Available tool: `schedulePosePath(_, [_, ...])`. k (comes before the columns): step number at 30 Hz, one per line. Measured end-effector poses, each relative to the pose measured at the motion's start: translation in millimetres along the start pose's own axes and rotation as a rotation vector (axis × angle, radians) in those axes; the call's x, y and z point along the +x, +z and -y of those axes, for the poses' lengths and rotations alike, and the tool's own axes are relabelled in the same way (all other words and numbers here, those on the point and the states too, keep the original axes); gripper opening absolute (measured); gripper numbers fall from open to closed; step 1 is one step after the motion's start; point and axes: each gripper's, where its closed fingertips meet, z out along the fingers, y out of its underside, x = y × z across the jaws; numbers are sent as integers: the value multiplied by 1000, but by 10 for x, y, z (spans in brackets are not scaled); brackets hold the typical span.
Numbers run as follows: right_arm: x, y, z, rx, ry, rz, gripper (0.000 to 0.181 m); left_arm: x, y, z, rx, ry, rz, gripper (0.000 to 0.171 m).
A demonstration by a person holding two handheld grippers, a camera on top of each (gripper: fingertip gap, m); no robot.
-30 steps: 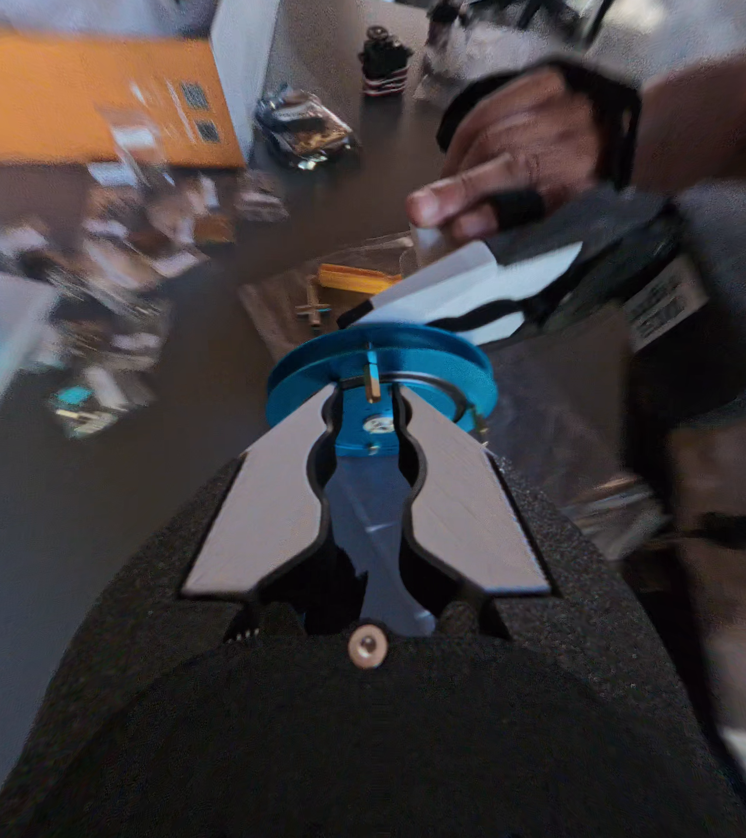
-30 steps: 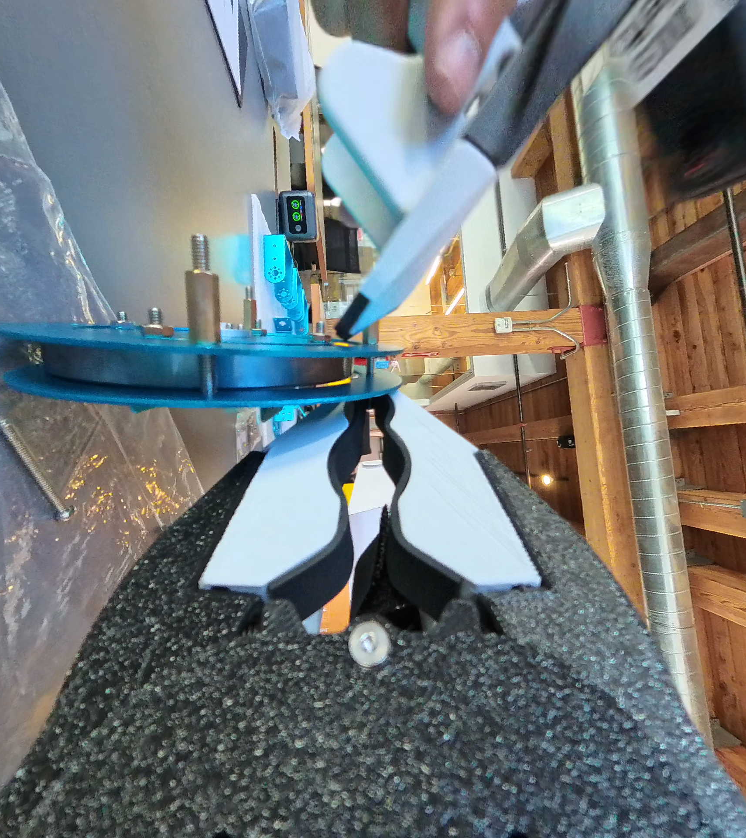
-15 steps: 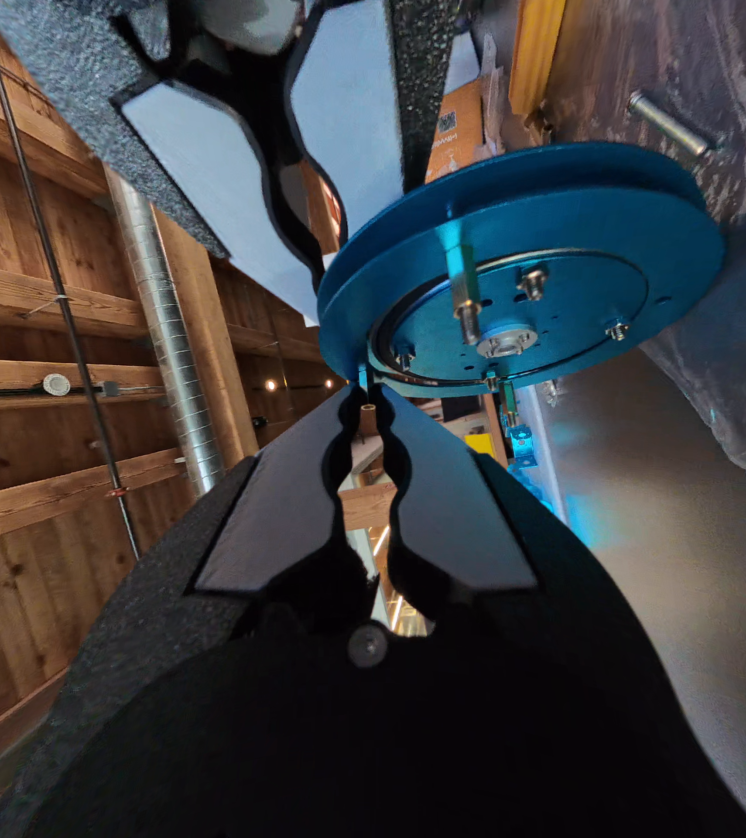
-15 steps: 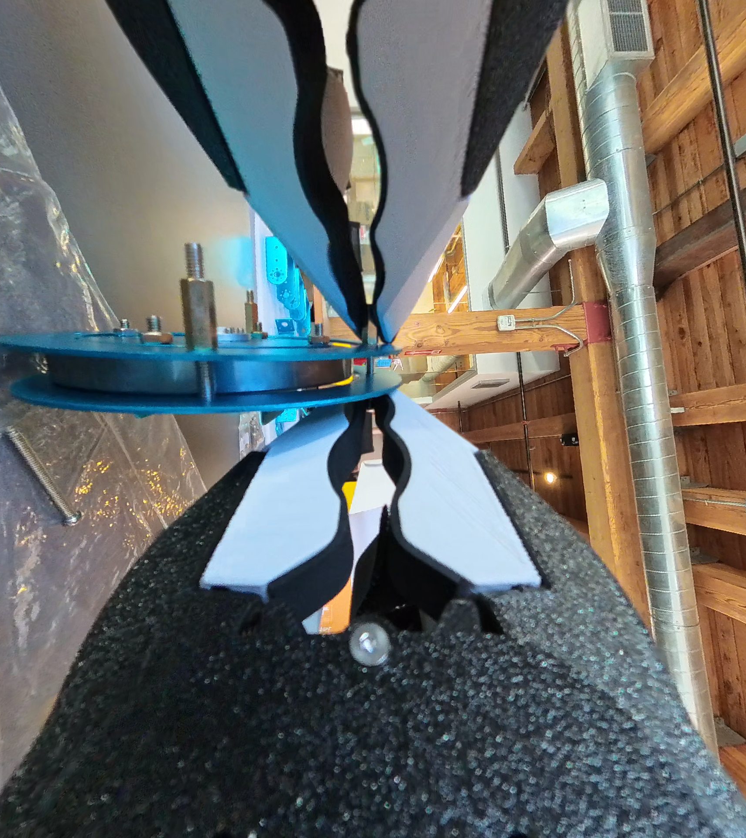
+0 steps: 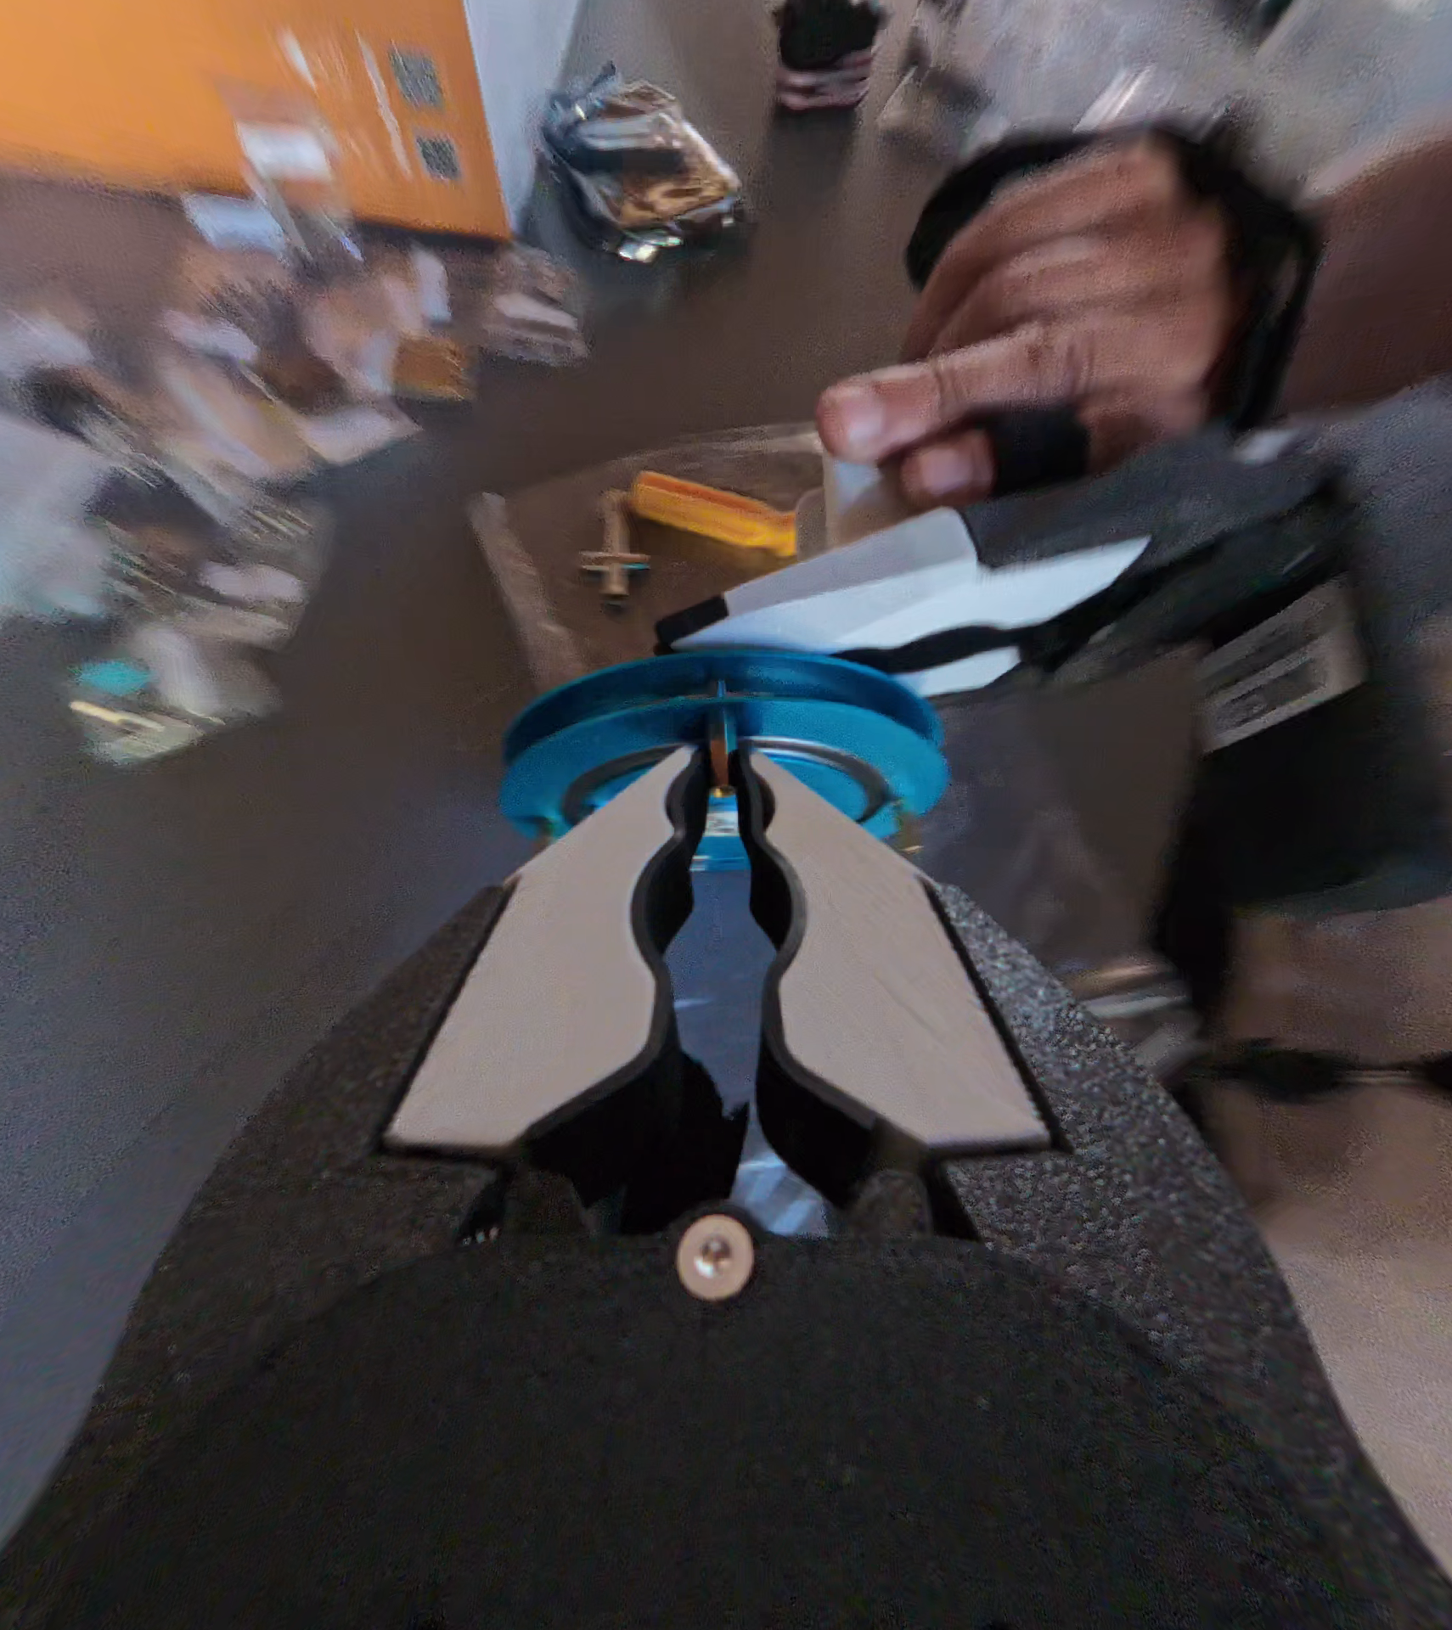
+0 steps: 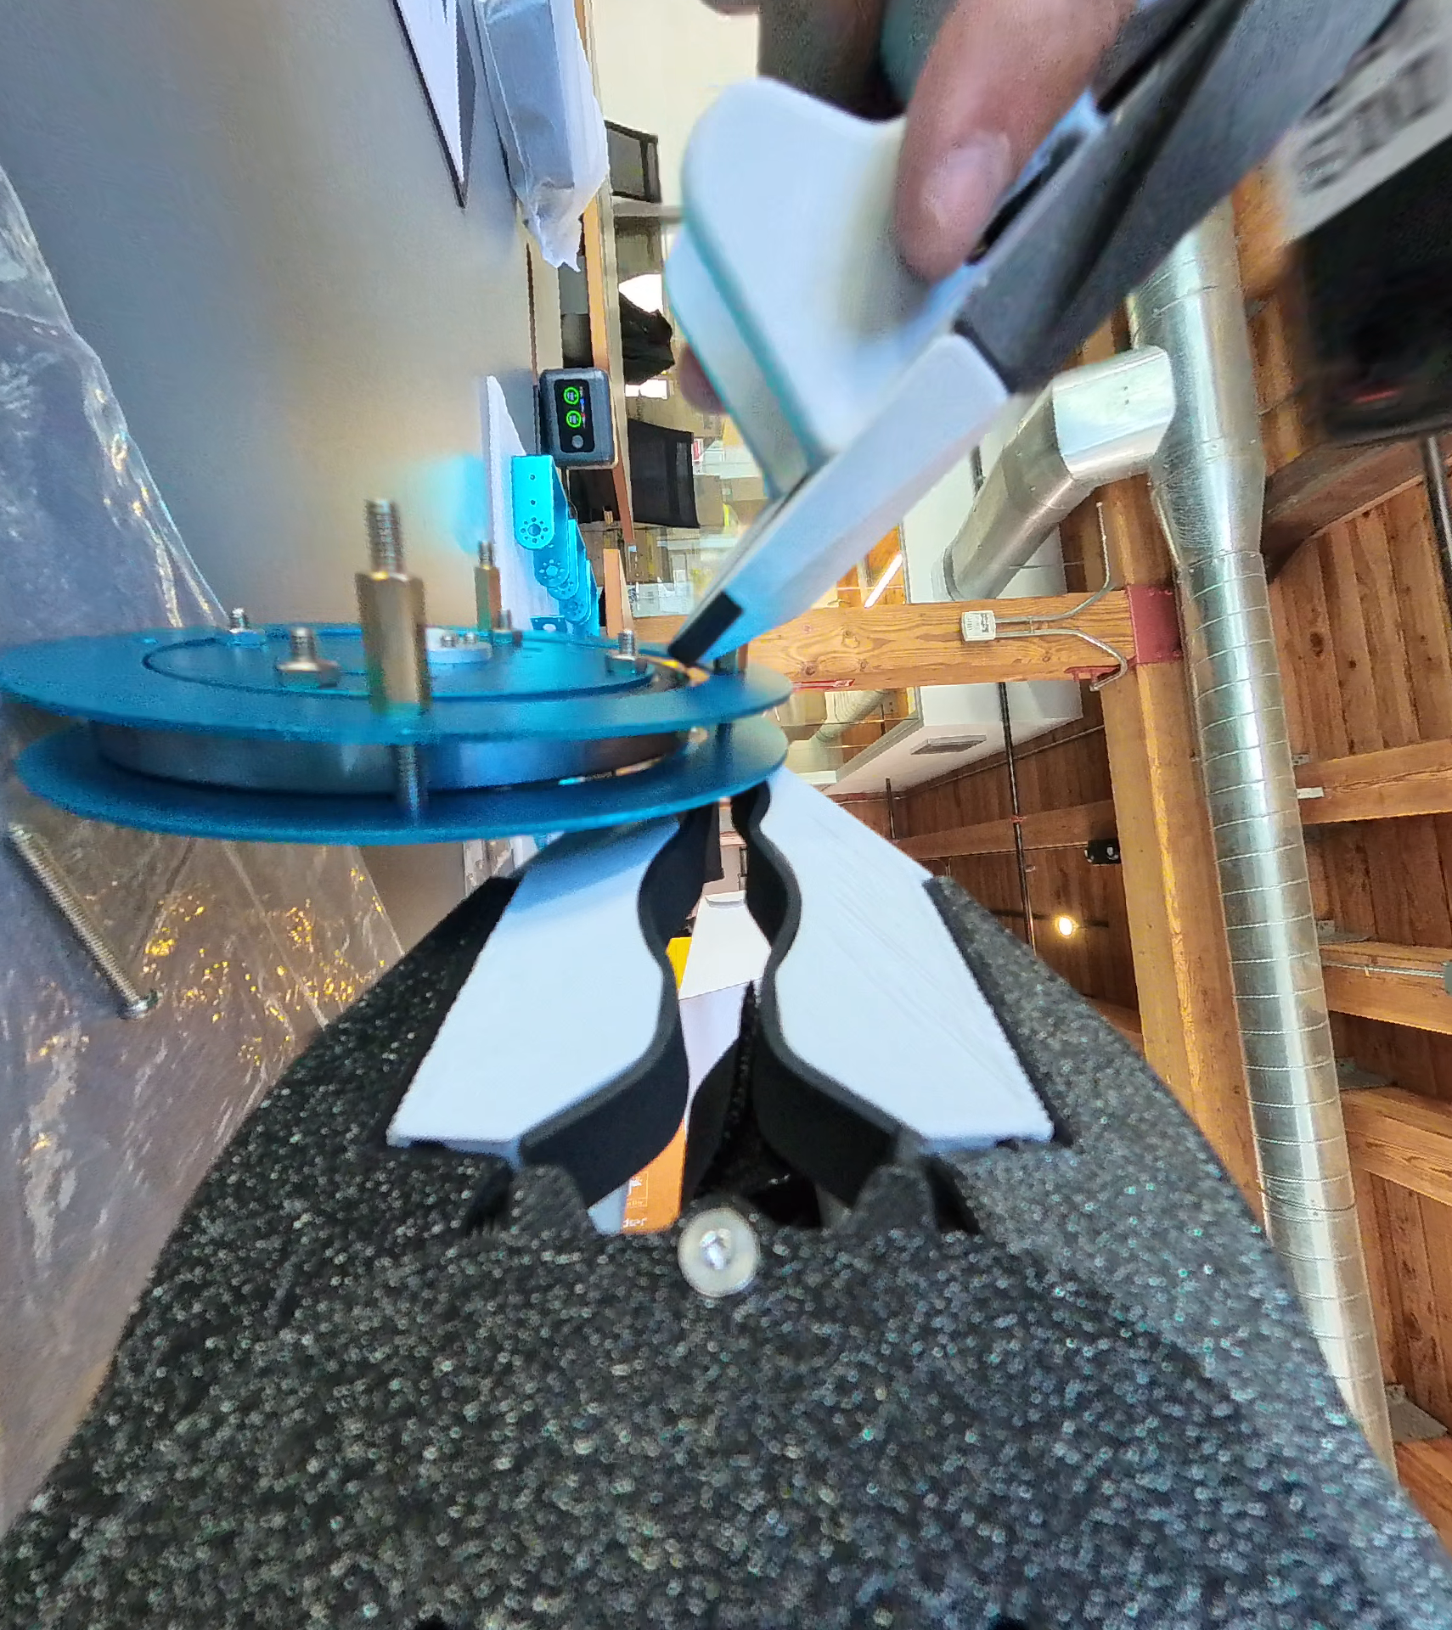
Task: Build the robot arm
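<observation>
The blue disc assembly [image 6: 387, 732] was pinched at its rim by the right gripper [image 6: 727, 807], probably to steady it off the tabletop [image 5: 131, 926]. The left gripper [image 5: 715, 767] was closed on a brass post (pretty blurry).

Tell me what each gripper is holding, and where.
Both hold the disc: left gripper by a brass post at its rim, right gripper by the rim.

Black foam gripper [image 5: 715, 767], white fingers [image 5: 564, 953]
</observation>
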Motion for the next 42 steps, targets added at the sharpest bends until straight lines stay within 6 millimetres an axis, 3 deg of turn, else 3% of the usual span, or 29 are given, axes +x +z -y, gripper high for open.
schedulePosePath(3, [1,3,-6,-3,-2,2,2,44,-10,22,34,-398,-330,4])
schedulePosePath(5, [-1,20,-21,-14,-6,1,2,32,-11,38,72,-450,-391,4])
schedulePosePath(7, [2,14,-4,2,1,1,2,59,-20,29,91,-379,-383,5])
schedulePosePath(9, [6,8,12,4,-1,-1,2,46,-16,1,114,-197,-271,6])
schedulePosePath(12, [2,19,10,-3,7,8,2,-108,-16,-61,111,269,123,24])
schedulePosePath(16, [1,24,-4,-6,7,7,2,-114,-140,22,89,930,663,19])
schedulePosePath(18, [2,23,3,-5,6,7,1,-76,-119,-3,15,1167,813,15])
schedulePosePath(21, [7,16,28,-2,-1,1,2,-97,-76,-13,-47,1337,938,14])
schedulePosePath(24, [8,15,34,-3,-6,0,2,-124,-97,31,-61,1369,977,5])
schedulePosePath(28, [4,20,19,-7,-7,-1,2,-137,-84,27,-64,1221,879,4])
schedulePosePath(33, [-1,19,5,-9,0,2,2,-101,-42,-3,4,625,452,4])
schedulePosePath(42, [-5,9,-17,-12,11,9,2,10,-19,0,36,-290,-272,5])
